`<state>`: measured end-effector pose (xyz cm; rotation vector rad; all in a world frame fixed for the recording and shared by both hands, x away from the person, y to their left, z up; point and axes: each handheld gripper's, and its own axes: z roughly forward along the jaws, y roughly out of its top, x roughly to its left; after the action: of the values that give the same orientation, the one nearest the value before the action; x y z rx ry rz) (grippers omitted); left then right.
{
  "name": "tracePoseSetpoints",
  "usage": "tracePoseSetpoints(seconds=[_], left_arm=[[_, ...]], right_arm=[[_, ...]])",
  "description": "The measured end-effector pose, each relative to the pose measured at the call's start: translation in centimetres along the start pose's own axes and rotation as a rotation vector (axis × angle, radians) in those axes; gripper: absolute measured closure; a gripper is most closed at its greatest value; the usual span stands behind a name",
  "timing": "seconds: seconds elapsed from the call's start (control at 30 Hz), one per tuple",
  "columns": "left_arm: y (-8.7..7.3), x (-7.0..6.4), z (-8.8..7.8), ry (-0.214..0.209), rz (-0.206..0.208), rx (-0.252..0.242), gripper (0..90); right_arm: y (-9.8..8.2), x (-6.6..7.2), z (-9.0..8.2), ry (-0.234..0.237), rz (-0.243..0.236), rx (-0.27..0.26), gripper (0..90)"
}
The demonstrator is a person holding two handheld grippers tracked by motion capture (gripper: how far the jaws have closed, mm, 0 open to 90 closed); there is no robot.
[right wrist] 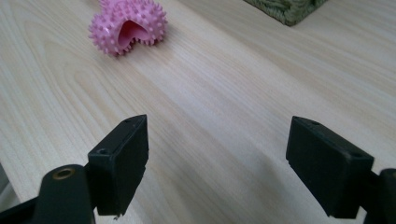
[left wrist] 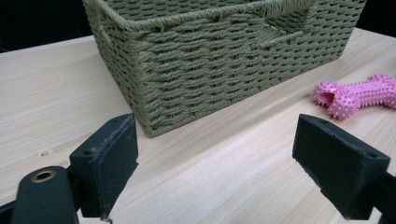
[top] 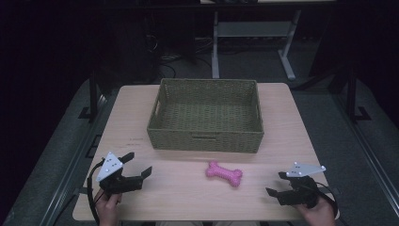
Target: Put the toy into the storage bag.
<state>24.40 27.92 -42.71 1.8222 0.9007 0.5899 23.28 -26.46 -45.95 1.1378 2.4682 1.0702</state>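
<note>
A pink spiky bone-shaped toy lies on the wooden table, just in front of a green woven basket. My left gripper rests near the table's front left corner, open, with nothing between its jaws. Through the left gripper view the basket's corner stands close ahead and the toy lies to the right. My right gripper sits at the front right, open and empty. In the right gripper view, one end of the toy lies ahead and to the left, well apart from the jaws.
The basket looks empty inside. Its near wall has a handle slot. Bare tabletop lies between both grippers and the toy. Beyond the table are a dark floor, cables and a white desk frame.
</note>
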Motion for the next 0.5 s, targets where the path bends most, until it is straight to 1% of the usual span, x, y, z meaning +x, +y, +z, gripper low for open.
tracePoseSetpoints(seconds=[0.03,0.07,0.2,0.23,0.27,0.33,0.4,0.43,0.5], left_arm=[[0.0,0.0,0.0,0.0,0.0,0.0,13.8],[0.0,0.0,0.0,-0.001,-0.001,0.001,13.8],[-0.1,0.0,-0.2,-0.009,-0.005,-0.005,13.8],[-0.1,0.0,-0.2,-0.01,-0.002,-0.004,13.8],[-0.1,0.0,-0.3,-0.007,0.0,-0.008,13.8],[-0.1,0.1,-0.3,-0.007,-0.003,-0.012,13.8],[-0.1,0.1,-0.4,-0.005,-0.009,-0.012,13.9],[-0.1,0.2,-0.4,-0.005,-0.007,-0.012,13.8],[-0.1,0.2,-0.4,-0.005,-0.006,-0.014,13.8]], right_arm=[[0.0,0.0,0.0,0.0,0.0,0.0,20.6],[0.3,0.0,0.0,0.001,-0.015,-0.001,20.6],[0.9,0.1,0.0,0.006,-0.024,0.007,20.2],[1.4,0.2,-0.1,0.019,-0.032,0.013,19.4],[1.4,0.2,-0.1,0.019,-0.032,0.013,19.4],[2.2,0.7,0.0,0.04,-0.059,0.025,18.5],[2.5,0.9,0.1,0.045,-0.064,0.031,18.3],[3.0,1.2,0.3,0.053,-0.081,0.043,17.7],[3.3,1.3,0.3,0.056,-0.085,0.05,17.4]])
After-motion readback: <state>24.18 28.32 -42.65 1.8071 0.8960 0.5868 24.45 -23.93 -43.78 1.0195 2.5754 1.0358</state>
